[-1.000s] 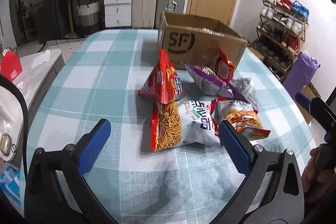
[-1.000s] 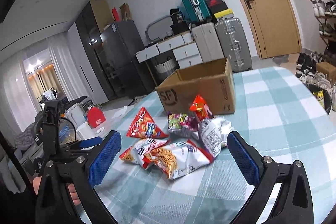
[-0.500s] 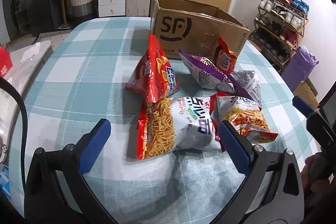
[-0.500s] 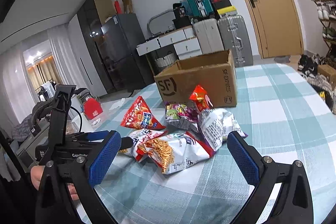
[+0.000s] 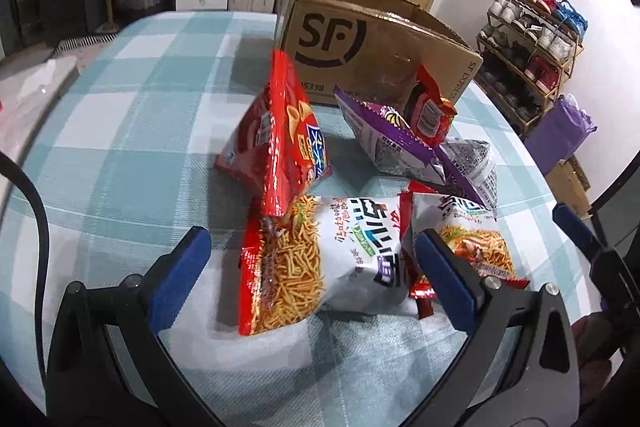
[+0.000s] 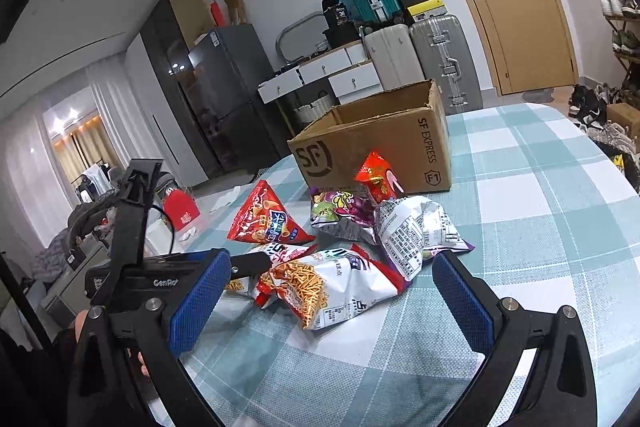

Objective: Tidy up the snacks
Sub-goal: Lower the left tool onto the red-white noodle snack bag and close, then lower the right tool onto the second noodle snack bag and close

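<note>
Both grippers are closing in on the snack pile before the cardboard box (image 5: 372, 43). Fingers spread wide, the left gripper (image 5: 312, 259) is straddling the noodle-snack bag (image 5: 320, 259); the right gripper (image 6: 332, 291) is hovering empty. Next: squeezing, then lifting boxward.

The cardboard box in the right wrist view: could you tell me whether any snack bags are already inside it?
Cannot tell: the box is open-topped, but its interior is hidden; every visible bag, like the red bag, lies outside.

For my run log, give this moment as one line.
left gripper: open, around noodle snack bag | right gripper: open, empty | cardboard box: no snacks visible inside
</note>
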Available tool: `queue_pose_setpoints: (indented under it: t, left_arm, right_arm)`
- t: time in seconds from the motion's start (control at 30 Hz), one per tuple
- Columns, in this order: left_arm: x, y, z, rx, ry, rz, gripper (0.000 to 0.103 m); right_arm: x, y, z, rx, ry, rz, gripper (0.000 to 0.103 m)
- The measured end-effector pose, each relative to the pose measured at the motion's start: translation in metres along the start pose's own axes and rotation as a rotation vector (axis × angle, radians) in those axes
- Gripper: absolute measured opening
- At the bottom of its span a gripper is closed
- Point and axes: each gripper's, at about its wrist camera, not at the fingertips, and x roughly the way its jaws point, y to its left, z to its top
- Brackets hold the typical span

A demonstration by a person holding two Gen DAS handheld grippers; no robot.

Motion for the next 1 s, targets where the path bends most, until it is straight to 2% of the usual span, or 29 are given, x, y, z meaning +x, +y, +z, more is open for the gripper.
queue_pose_setpoints:
  t: [0.13, 0.23, 0.3, 0.37, 0.47, 0.77, 1.0]
  left_arm:
    - [0.016, 0.010, 0.002, -0.066, 0.050, -0.063, 0.097]
    - [0.020, 0.013, 0.004, -0.087, 0.046, -0.135, 0.073]
    - [0.024, 0.014, 0.007, -0.101, 0.044, -0.139, 0.071]
    - [0.027, 0.014, 0.009, -0.113, 0.048, -0.159, 0.061]
    - [0.029, 0.017, 0.010, -0.134, 0.050, -0.175, 0.052]
    - [0.026, 0.008, 0.009, -0.079, 0.041, -0.154, 0.047]
    - [0.017, 0.012, 0.000, -0.091, 0.046, -0.157, 0.046]
  right_arm:
    - [0.002, -0.002, 0.000, 0.006, 0.005, -0.001, 0.103]
    - [0.002, -0.004, 0.000, 0.014, 0.009, 0.001, 0.103]
    - [0.002, -0.004, 0.000, 0.018, 0.010, 0.003, 0.103]
    - [0.002, -0.004, 0.000, 0.016, 0.010, 0.006, 0.103]
    - [0.002, -0.004, 0.000, 0.015, 0.009, 0.007, 0.103]
    - [0.002, -0.005, 0.000, 0.026, 0.012, 0.006, 0.103]
    - [0.001, -0.007, 0.000, 0.038, 0.016, -0.002, 0.103]
